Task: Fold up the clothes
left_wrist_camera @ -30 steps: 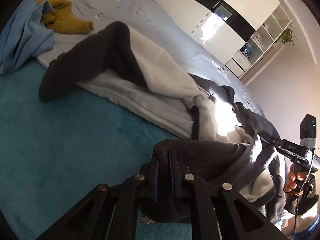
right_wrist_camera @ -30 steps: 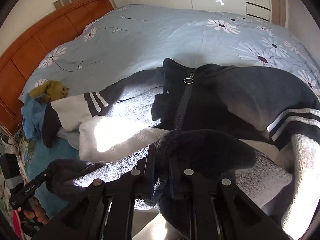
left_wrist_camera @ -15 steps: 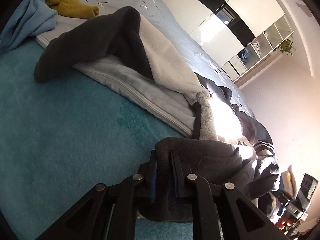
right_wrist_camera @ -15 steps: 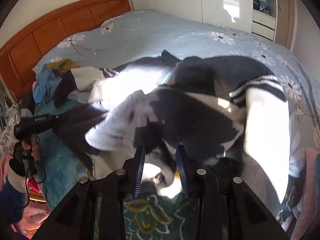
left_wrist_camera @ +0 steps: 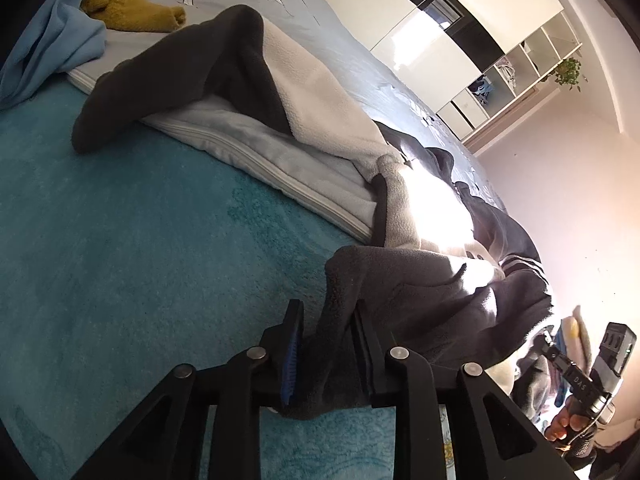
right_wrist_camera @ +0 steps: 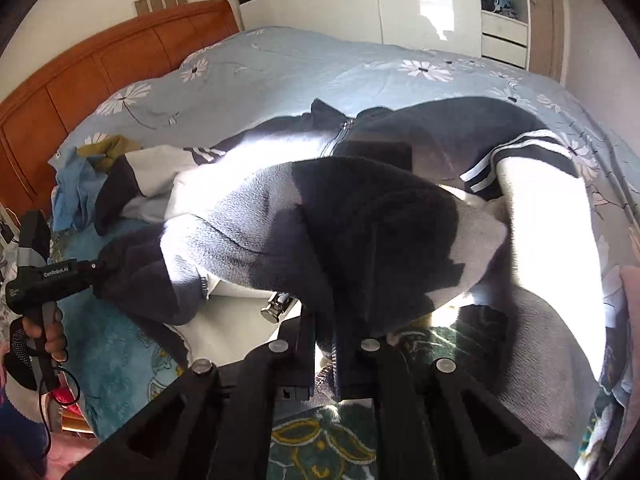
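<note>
The dark fleece jacket (right_wrist_camera: 360,220) is lying on the bed (right_wrist_camera: 320,68); the left claw (left_wrist_camera: 326,344), jaws just widening, is flanking its hem loosely; the right claw (right_wrist_camera: 325,344) is pinching another fold.

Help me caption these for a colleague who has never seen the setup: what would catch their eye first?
Probably the dark grey and white fleece jacket, sprawled across the bed and half blazing in a patch of sunlight. Next, the flowered blue bedspread beneath it, running back to the wooden headboard. Then the two black claws at the near edge: the right claw pinching the hem, the left claw with grey fleece between its parted pads.
</note>
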`<action>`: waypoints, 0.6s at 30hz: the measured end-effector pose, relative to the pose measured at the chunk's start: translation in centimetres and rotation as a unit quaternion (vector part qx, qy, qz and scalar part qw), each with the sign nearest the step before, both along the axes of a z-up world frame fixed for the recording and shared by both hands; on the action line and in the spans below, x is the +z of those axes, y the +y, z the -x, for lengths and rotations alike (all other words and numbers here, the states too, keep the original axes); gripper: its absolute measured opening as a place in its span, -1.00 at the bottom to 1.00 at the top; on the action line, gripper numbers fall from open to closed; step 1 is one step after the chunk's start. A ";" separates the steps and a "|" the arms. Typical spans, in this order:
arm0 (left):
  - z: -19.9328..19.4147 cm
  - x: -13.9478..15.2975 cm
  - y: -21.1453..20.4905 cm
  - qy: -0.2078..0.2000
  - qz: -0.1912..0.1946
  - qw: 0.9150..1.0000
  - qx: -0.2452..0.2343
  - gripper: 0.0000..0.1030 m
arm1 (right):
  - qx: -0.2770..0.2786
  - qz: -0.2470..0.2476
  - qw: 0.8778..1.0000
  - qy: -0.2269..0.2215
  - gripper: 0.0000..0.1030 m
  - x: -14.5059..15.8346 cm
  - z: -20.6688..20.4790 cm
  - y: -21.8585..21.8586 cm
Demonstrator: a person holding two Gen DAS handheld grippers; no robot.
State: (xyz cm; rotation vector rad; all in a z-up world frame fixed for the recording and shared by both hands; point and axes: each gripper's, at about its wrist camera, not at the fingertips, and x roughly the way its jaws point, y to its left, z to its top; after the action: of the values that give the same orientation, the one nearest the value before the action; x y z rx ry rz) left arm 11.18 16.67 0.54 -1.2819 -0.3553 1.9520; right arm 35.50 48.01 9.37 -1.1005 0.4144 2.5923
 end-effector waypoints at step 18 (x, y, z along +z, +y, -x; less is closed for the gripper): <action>-5.3 1.3 0.3 0.019 0.012 0.998 -0.062 -0.84 | -0.125 -0.007 0.992 0.005 -0.88 0.4 -14.9 -3.0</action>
State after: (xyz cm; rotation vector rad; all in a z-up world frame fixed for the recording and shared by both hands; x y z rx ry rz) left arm 16.51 16.94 1.83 -1.2510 -0.2291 1.8789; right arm 50.44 45.05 9.80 -0.9646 0.5013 2.3790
